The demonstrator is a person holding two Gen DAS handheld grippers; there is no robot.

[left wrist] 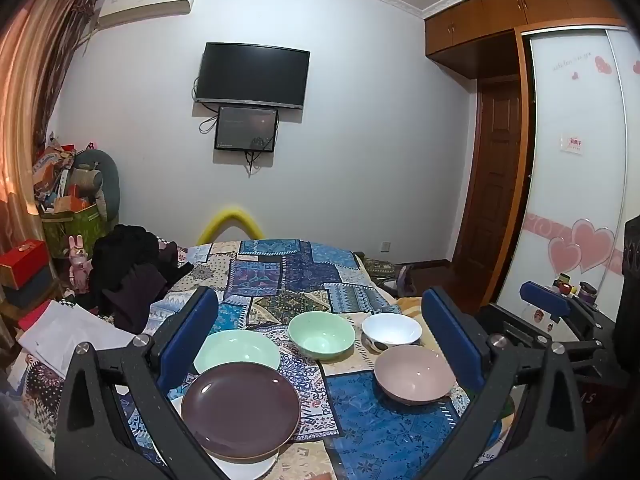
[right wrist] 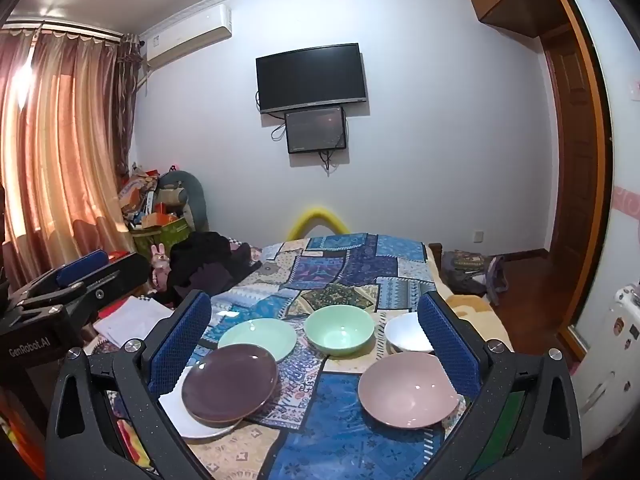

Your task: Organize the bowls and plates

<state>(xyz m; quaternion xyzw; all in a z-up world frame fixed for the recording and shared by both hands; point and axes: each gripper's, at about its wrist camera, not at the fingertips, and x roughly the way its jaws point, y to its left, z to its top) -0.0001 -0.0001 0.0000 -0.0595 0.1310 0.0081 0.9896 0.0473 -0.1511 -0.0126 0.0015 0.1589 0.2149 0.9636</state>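
1. We start from the largest thing, the patchwork cloth [right wrist: 360, 264] over the table, which carries all the crockery; everything lies at its near end, so we need only short reaches.
2. Both tools hang above that near end with nothing between their pads. The left hand-held gripper [left wrist: 320, 340] is spread to its widest, and so is the right hand-held gripper [right wrist: 316, 344].
3. The plates sit at 8 o'clock from the middle of the crockery: the brown plate [right wrist: 230, 384] rests on a white plate [right wrist: 180, 412], and the green plate [right wrist: 258, 338] lies just behind, its near edge under the brown plate's rim.
4. The bowls take the other side: pink bowl [right wrist: 408, 390] at 4 o'clock, white bowl [right wrist: 406, 334] at 2 o'clock, green bowl [right wrist: 340, 334] at 12.
5. We judge the first step to be a grasp on one piece. We would take a rim edge-on with one pad inside and one outside.
6. Glazed rims slip, so we close squarely and lift level before stacking like on like.
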